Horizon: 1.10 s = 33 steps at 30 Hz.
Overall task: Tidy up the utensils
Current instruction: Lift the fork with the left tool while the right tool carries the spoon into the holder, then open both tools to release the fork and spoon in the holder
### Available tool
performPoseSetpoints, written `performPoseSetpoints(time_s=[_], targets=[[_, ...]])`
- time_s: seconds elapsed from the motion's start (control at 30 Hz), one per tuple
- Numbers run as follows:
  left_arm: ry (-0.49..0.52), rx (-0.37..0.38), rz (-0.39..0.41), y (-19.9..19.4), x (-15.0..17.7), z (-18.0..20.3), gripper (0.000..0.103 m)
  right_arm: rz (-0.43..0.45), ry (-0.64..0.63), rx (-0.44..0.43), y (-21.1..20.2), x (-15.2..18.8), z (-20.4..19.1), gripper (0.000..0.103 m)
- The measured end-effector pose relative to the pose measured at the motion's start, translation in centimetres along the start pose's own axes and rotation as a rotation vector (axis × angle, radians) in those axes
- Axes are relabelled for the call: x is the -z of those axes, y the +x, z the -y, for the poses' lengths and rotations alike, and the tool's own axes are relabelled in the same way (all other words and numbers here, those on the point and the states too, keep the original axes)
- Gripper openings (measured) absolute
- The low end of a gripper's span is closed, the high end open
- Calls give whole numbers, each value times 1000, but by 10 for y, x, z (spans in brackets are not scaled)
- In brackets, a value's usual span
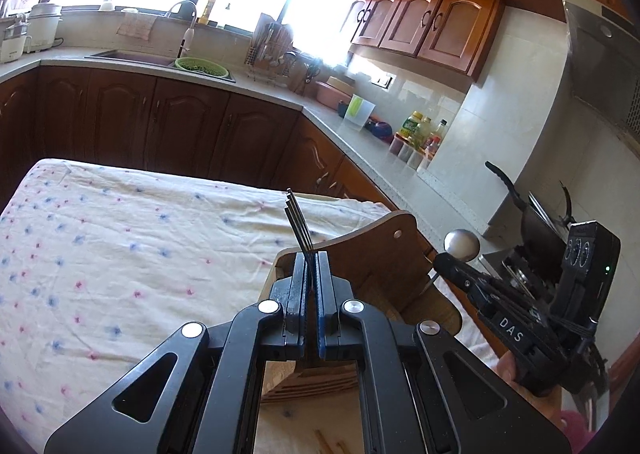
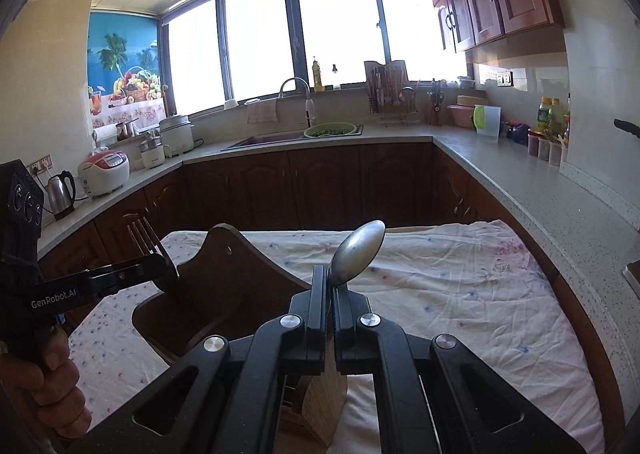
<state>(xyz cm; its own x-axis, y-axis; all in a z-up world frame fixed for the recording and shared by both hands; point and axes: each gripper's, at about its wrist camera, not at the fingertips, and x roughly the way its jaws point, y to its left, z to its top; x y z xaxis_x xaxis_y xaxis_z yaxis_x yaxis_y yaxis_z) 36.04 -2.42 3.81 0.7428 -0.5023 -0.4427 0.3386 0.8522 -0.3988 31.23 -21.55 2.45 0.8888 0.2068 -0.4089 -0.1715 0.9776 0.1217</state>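
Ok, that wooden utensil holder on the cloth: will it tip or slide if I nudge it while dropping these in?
The wooden holder stands tall with a raised back, so a high nudge could probably tip it. It sits on wrinkled cloth, so it may drag rather than slide. The fork and spoon look light, so they are unlikely to upset it.

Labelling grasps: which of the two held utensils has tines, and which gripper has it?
The fork, clamped in the left gripper, tines up. The right gripper holds the spoon, with a smooth rounded bowl.

One fork (image 1: 298, 223), one spoon (image 2: 357, 254), one wooden holder (image 2: 224, 286)
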Motion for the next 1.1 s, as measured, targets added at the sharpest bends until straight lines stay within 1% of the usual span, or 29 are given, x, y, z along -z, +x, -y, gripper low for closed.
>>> performPoseSetpoints(time_s=[0.1, 0.43, 0.5, 0.53, 0.57, 0.6, 0.63, 0.67, 0.7, 0.77, 0.8, 0.9, 1.0, 1.1], targets=[[-10, -1, -6, 0, -2, -3, 2, -4, 8, -7, 1, 3, 1, 2], [-24, -11, -14, 0, -4, -4, 3, -12, 39, -27, 2, -4, 8, 3], [-41, -4, -23, -2, -6, -6, 8, -12, 62, -36, 1, -4, 11, 8], [-51, -5, -26, -4, -6, -7, 18, -11, 77, -39, -1, -5, 13, 10], [-59, -7, -22, -8, -7, -8, 33, -7, 92, -47, -3, -7, 15, 15], [-68, -11, -11, -12, -8, -8, 40, -3, 111, -53, -7, -8, 18, 30], [-76, -18, 2, -18, -8, -9, 51, 6, 130, -58, -11, -9, 21, 40], [-85, -24, 11, -24, -8, -10, 60, 23, 150, -67, -17, -11, 24, 61], [-96, -29, 18, -29, -9, -11, 64, 46, 169, -73, -25, -13, 26, 71], [-119, -33, 30, -41, -9, -14, 74, 78, 197, -72, -39, -16, 30, 75], [-130, -39, 33, -47, -8, -15, 75, 89, 212, -72, -46, -17, 32, 78], [-144, -45, 38, -64, -3, -16, 76, 122, 253, -80, -69, -19, 37, 83], [-148, -60, 32, -80, 6, -14, 80, 141, 270, -80, -90, -17, 39, 87], [-157, -61, 11, -94, 20, -13, 81, 139, 287, -78, -109, -9, 41, 88]])
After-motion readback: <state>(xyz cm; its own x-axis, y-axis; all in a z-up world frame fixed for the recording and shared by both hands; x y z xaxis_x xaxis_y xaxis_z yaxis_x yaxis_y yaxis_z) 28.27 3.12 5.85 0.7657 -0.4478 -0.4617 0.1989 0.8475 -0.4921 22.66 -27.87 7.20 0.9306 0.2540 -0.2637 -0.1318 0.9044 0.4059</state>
